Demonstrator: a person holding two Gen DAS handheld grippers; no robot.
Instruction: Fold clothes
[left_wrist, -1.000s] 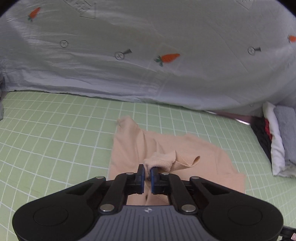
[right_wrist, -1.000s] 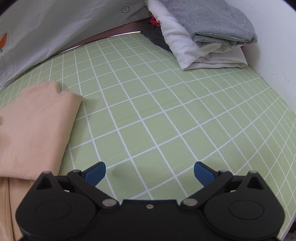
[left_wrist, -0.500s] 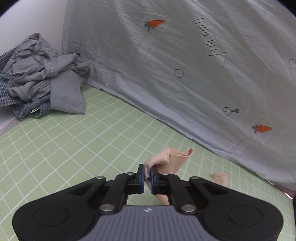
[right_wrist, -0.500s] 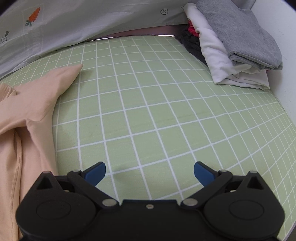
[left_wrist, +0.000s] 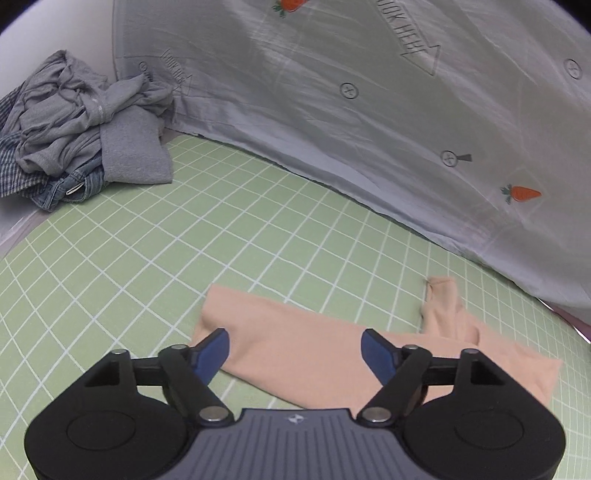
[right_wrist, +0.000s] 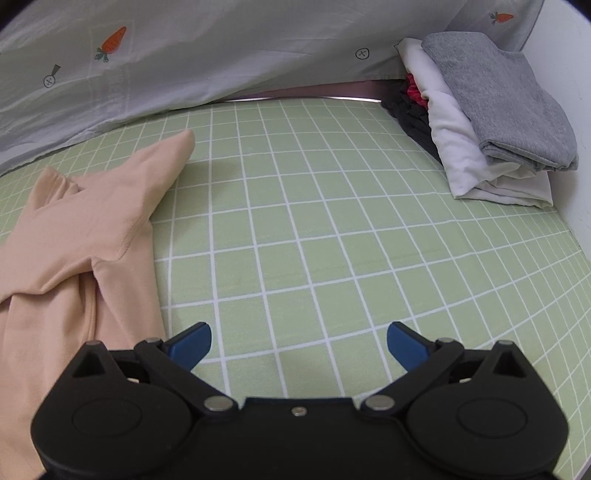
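A peach long-sleeved garment (left_wrist: 306, 350) lies on the green gridded mat (left_wrist: 147, 266). One sleeve stretches out flat to the left in the left wrist view. My left gripper (left_wrist: 293, 350) hovers over that sleeve with its jaws opening wide, the blue pads clear of the cloth. In the right wrist view the same garment (right_wrist: 74, 236) lies at the left, its other sleeve pointing up toward the back. My right gripper (right_wrist: 297, 341) stands open over bare mat (right_wrist: 332, 229) just right of the garment, holding nothing.
A pale grey sheet (left_wrist: 369, 110) with carrot prints hangs along the back. A crumpled heap of grey and denim clothes (left_wrist: 74, 133) lies at the far left. A stack of folded clothes (right_wrist: 491, 122), grey on white, sits at the far right by a white wall.
My left gripper carried the pinched sleeve out to the left, then opened and let it drop flat on the mat. The right gripper drifted a little, still open.
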